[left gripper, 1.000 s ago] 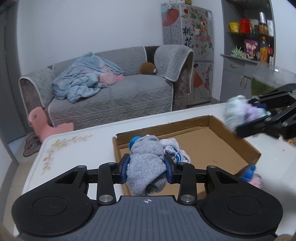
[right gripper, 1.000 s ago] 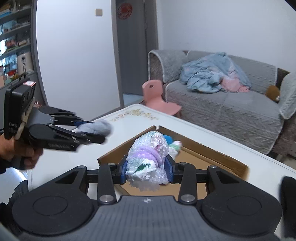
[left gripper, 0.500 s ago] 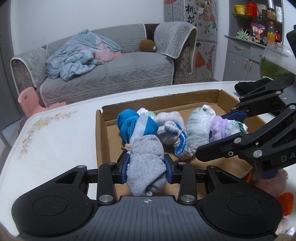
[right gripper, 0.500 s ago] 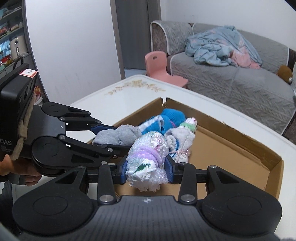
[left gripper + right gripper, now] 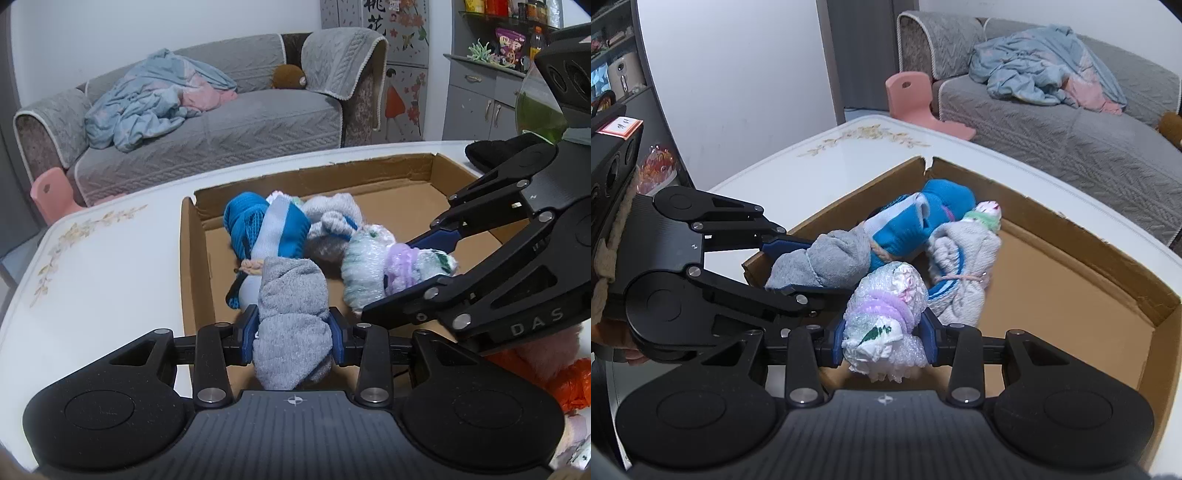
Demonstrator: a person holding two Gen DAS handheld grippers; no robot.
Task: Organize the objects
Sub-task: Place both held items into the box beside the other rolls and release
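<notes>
While each gripper carries a rolled sock bundle, the step in hand looks like the placing one: both loads hang over the cardboard box point(image 5: 195, 266) on the white table point(image 5: 110, 266), low above its floor. The left gripper point(image 5: 293, 334) is clamped on a grey sock roll point(image 5: 291, 317), its blue pads pressed into the cloth on either side, and the roll sits over the near corner of the box, just beside the wall on that side. The right gripper point(image 5: 886, 343) is clamped on a white fuzzy sock roll with a purple band point(image 5: 886, 314); seen from the left wrist camera it hangs toward the middle of the box, close by the bundles already lying there.

Inside the box, against its far corner, a blue sock bundle point(image 5: 919, 221) and a pale grey bundle tied with pink string point(image 5: 964, 269) lie touching one another. Whether the two held rolls already rest on the box floor or hover just above it cannot be told from these views. More soft items, pink and orange, lie on the table outside the box at the lower right of the left wrist view.

The next move, as I judge it, calls for lowering each roll until the box floor bears it, alongside the bundles already there, then spreading the jaws and lifting straight out so the fuzzy cloth does not cling to a pad and drag back up. The two tools stand close together, so they should draw away from one another as they rise.
</notes>
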